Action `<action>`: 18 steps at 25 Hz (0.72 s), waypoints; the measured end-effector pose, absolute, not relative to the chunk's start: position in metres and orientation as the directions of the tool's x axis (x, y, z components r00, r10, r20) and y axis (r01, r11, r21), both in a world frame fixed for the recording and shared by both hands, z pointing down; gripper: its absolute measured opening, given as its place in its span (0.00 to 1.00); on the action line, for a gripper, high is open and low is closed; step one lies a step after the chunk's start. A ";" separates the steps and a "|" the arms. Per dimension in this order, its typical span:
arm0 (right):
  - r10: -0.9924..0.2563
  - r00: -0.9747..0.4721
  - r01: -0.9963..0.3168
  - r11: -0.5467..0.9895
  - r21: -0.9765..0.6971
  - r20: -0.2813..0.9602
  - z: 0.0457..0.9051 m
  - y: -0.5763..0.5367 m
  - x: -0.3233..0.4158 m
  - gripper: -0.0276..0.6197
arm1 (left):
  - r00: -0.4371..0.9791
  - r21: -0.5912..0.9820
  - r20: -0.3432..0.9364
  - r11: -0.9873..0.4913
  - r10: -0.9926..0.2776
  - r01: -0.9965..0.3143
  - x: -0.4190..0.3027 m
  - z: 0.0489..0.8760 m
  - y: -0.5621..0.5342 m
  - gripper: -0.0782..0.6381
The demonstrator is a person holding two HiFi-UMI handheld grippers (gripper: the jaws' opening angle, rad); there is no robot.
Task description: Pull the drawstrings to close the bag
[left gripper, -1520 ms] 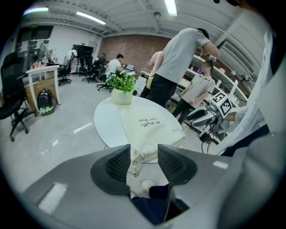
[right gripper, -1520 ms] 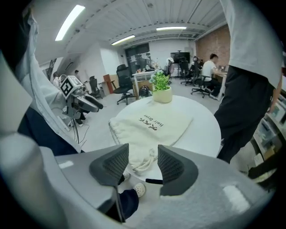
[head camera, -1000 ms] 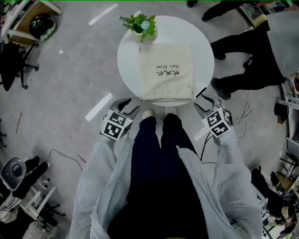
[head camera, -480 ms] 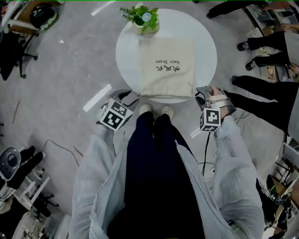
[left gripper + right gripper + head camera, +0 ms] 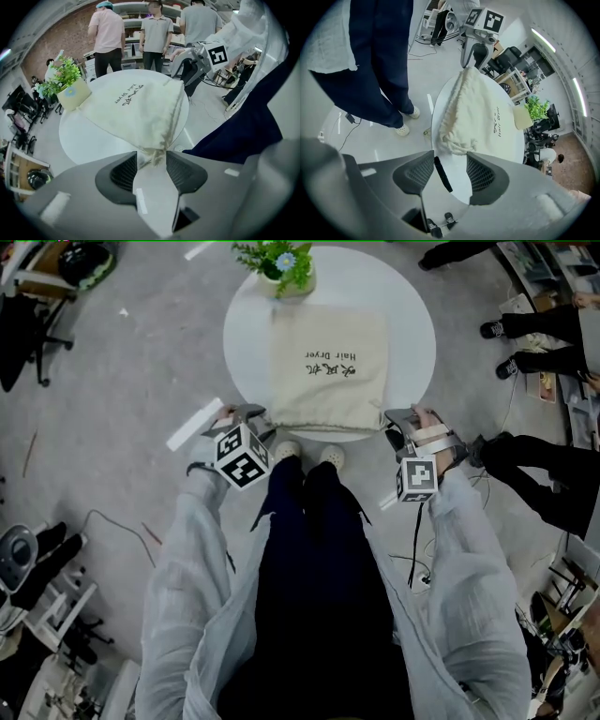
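A cream drawstring bag (image 5: 330, 367) lies flat on the round white table (image 5: 412, 315), its gathered mouth along the near edge. My left gripper (image 5: 251, 414) is at the mouth's left corner. In the left gripper view it (image 5: 151, 161) stands open, with the bunched corner (image 5: 152, 152) between its tips and untouched by the pads. My right gripper (image 5: 398, 418) is at the right corner. Its jaws (image 5: 450, 161) have just been opening and are open, with the puckered corner (image 5: 457, 143) just beyond them. Each gripper view shows the other gripper across the bag.
A potted plant (image 5: 281, 263) stands at the table's far edge, touching the bag. My own legs and shoes (image 5: 286, 454) are against the near edge. Other people's legs (image 5: 539, 479) are on the floor to the right, and several people (image 5: 159, 33) stand beyond the table.
Both grippers have moved forward and down to the table's near edge, rolling as they went, and now flank the bag's mouth. The person at the right has shifted.
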State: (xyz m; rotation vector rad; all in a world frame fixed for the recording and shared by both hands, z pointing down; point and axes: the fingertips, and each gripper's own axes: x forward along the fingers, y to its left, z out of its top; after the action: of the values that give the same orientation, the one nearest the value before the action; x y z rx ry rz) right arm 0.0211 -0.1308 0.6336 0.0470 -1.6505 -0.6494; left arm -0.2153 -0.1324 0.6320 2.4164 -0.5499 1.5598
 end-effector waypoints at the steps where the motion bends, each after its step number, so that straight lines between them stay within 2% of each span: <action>1: -0.392 -0.208 0.336 0.832 0.442 0.896 0.634 -0.131 0.020 0.38 | 0.362 -0.026 0.913 -0.910 -0.191 -0.414 -0.215 0.633 -0.132 0.40; 8: -0.451 -0.266 0.349 0.779 0.521 0.852 0.621 -0.137 0.006 0.39 | 0.357 -0.019 0.915 -0.906 -0.186 -0.423 -0.215 0.636 -0.131 0.39; 14: -0.444 -0.243 0.451 0.735 0.505 0.863 0.629 -0.139 -0.002 0.37 | 0.353 -0.009 0.919 -0.906 -0.174 -0.423 -0.213 0.640 -0.130 0.37; 15: -0.446 -0.235 0.433 0.747 0.504 0.863 0.627 -0.140 -0.002 0.34 | 0.350 -0.014 0.920 -0.906 -0.178 -0.423 -0.213 0.640 -0.130 0.37; 16: -0.447 -0.223 0.413 0.762 0.499 0.866 0.626 -0.140 0.000 0.24 | 0.345 -0.021 0.921 -0.906 -0.183 -0.422 -0.213 0.640 -0.130 0.36; 18: -0.459 -0.216 0.385 0.771 0.507 0.862 0.626 -0.140 0.002 0.19 | 0.333 -0.038 0.923 -0.906 -0.194 -0.421 -0.213 0.642 -0.130 0.35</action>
State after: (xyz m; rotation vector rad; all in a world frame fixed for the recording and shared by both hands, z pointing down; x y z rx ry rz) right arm 0.0024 -0.1401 0.6260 0.0602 -1.6127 -0.7735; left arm -0.2132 -0.1297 0.6423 2.3875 -0.5597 1.6083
